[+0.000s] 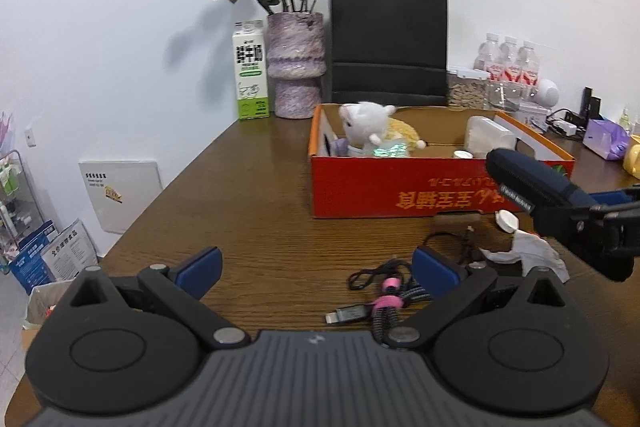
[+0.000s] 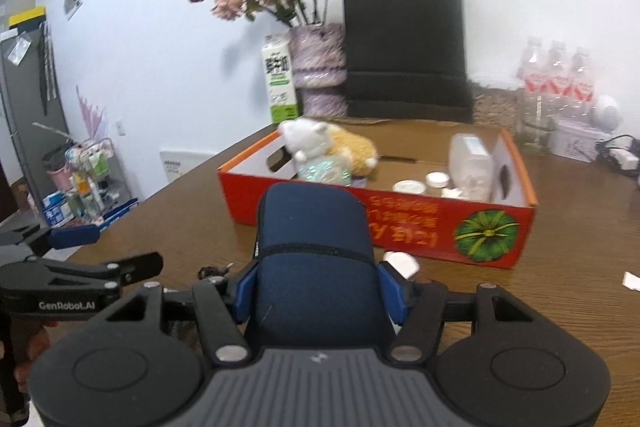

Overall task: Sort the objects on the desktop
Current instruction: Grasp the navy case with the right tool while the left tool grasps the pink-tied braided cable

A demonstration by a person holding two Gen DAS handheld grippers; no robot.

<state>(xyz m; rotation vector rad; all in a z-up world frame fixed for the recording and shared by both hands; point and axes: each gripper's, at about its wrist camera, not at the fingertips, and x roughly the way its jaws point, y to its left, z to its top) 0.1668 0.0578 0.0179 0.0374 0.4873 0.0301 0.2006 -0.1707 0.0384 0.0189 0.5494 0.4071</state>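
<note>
Two hand-held grippers work over the desk (image 1: 248, 195). The right hand-held gripper (image 2: 318, 291) is clamped on a navy zip case (image 2: 312, 259), held above the desk short of the red cardboard box (image 2: 400, 223) at its 12 o'clock. The left hand-held gripper (image 1: 316, 267) gapes wide, empty. A tangled cable (image 1: 384, 291) and crumpled tissue (image 1: 532, 251) lie at its 1 o'clock.

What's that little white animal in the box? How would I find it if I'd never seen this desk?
Find the red cardboard box on the brown table, in front of the black paper bag. At its left end, nearest the vase, sits the white plush toy, leaning against a yellow plush. It is the only white furry thing there; the other white items in the box are hard plastic.
</note>
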